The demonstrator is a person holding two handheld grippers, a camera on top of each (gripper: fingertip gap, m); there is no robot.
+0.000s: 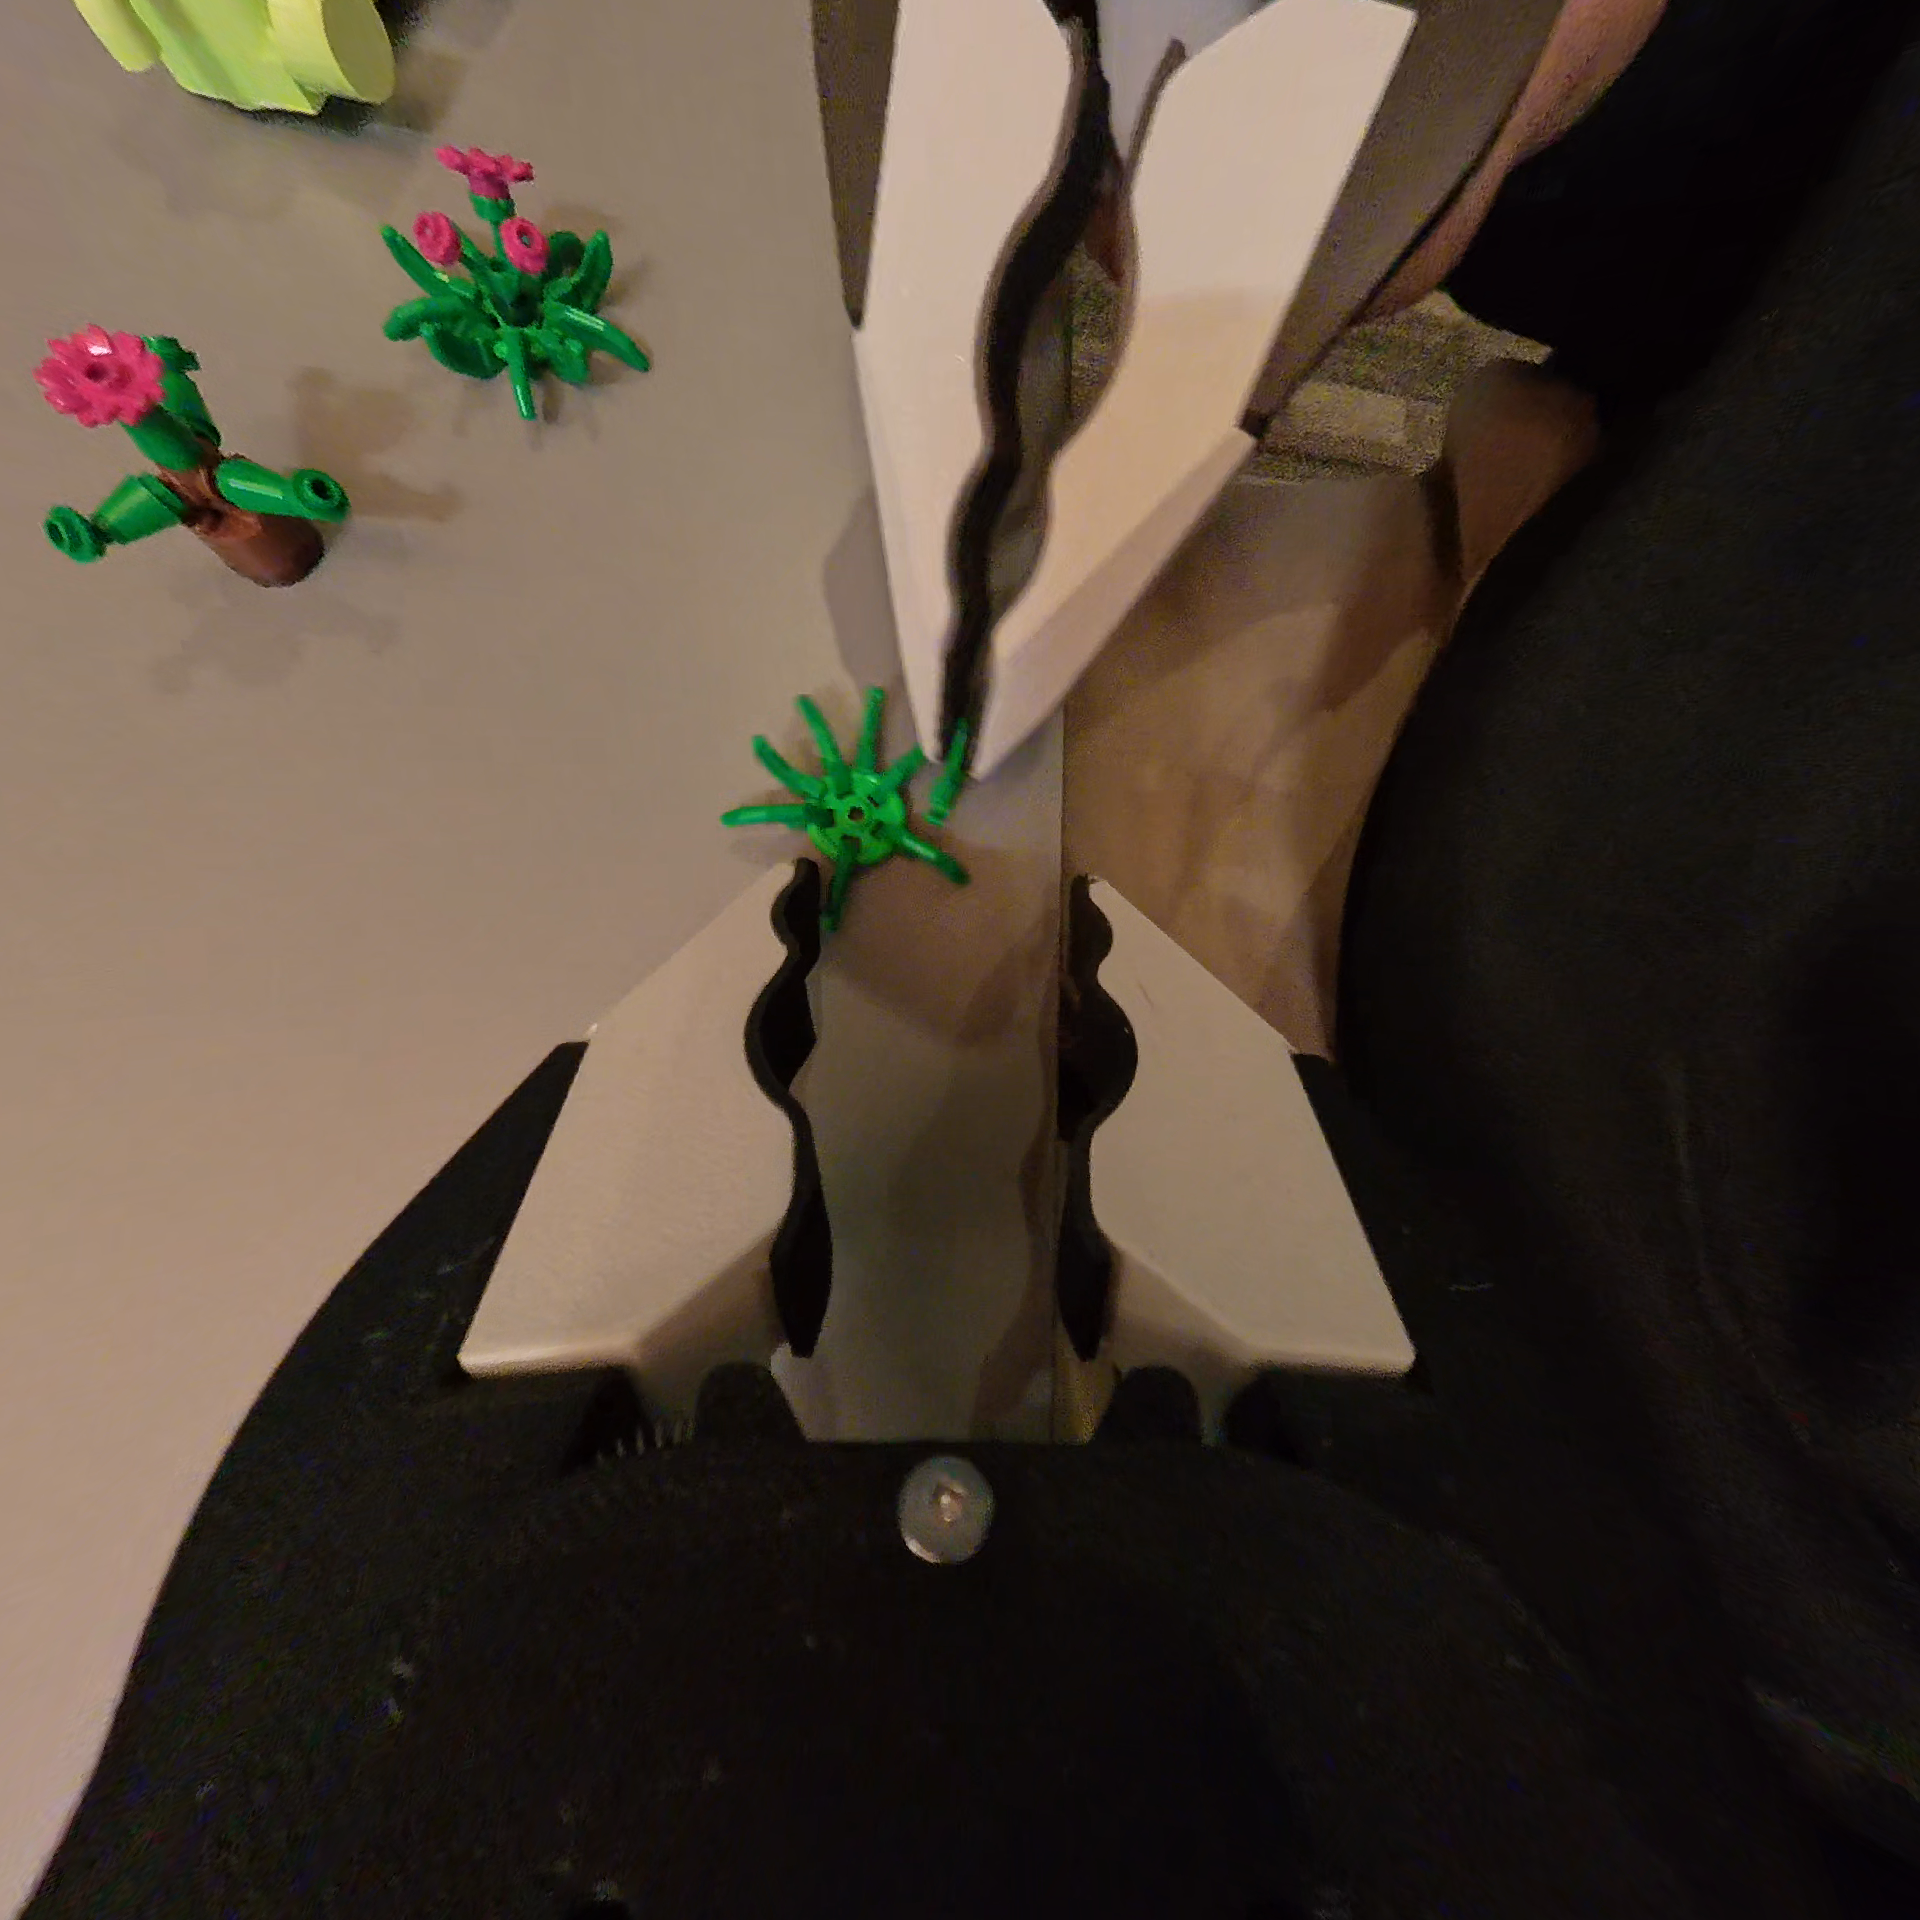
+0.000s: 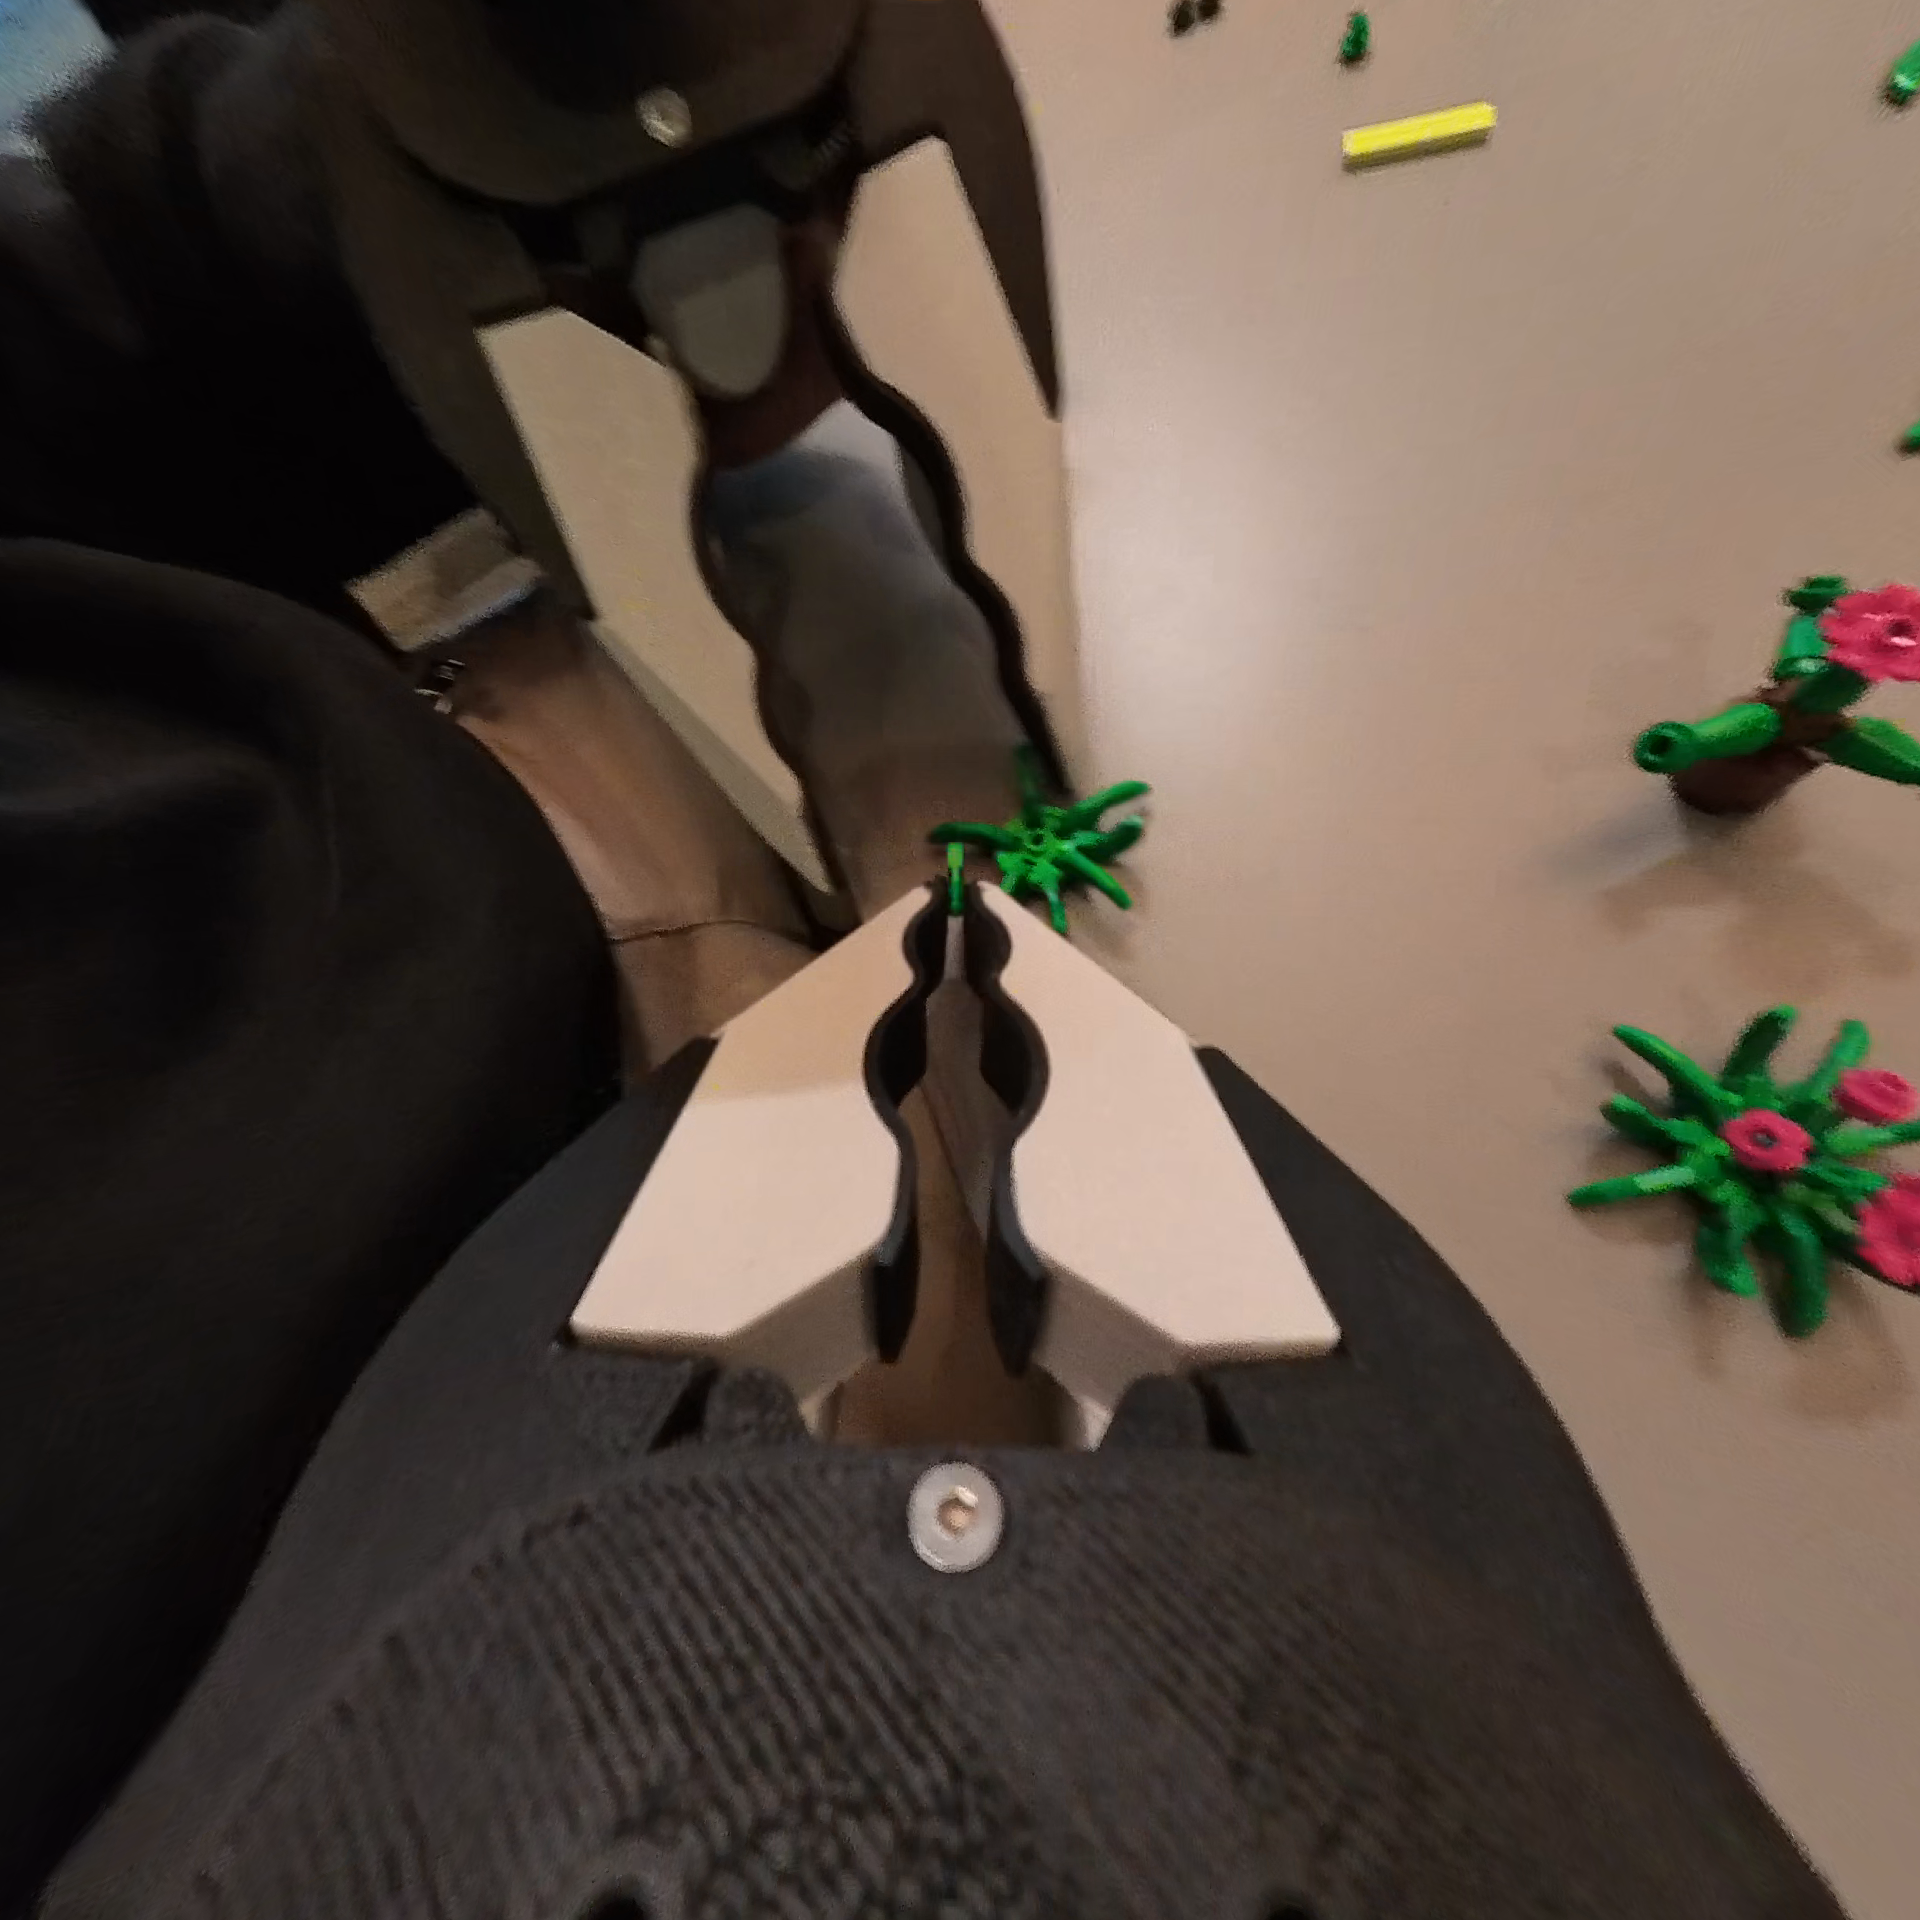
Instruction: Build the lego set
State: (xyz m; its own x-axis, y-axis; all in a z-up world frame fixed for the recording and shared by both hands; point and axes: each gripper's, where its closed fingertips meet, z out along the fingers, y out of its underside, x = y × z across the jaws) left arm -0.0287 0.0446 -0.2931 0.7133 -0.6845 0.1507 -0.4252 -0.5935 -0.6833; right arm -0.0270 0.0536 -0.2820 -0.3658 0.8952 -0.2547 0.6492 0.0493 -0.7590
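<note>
right at the table's near edge (image 1: 416, 831), by the person's lap, lies the green spiky leaf piece (image 1: 852, 816). the right gripper (image 1: 954, 748) is pinched shut on a small green stem (image 2: 954, 868), tips just beside the leaves. the left gripper (image 1: 935, 894) is spread wide, one finger (image 1: 727, 1039) next to the leaf piece. looks like the stem-fitting step; next move calls for steadying the leaves and lining up the centre hole. two finished flower plants (image 1: 509, 281) wait farther in.
</note>
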